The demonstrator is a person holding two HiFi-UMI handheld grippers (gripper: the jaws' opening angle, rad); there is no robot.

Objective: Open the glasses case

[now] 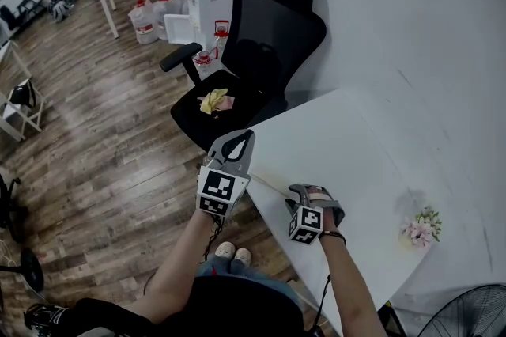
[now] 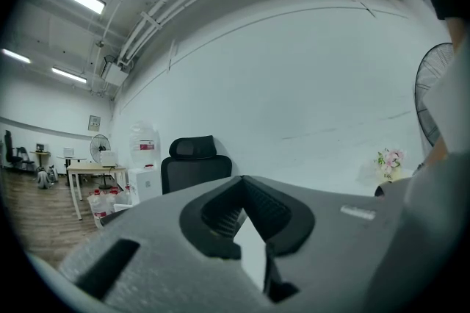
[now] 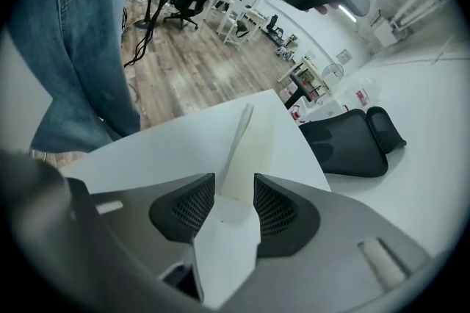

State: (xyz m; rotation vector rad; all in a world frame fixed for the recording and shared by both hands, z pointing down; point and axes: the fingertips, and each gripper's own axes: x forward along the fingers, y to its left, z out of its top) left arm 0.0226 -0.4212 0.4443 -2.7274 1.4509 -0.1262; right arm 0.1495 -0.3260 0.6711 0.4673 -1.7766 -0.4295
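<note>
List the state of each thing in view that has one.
glasses case: looks closed, flat on the table
left gripper: jaws together, empty
right gripper: jaws apart, lined up on the glasses case, nothing gripped
chair: unoccupied, yellow cloth on the seat
fan: cannot tell whether it runs

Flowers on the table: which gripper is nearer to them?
Right. The right gripper is over the table, left of the flowers in the head view. The left gripper is farther left, at the table corner by the chair.
</note>
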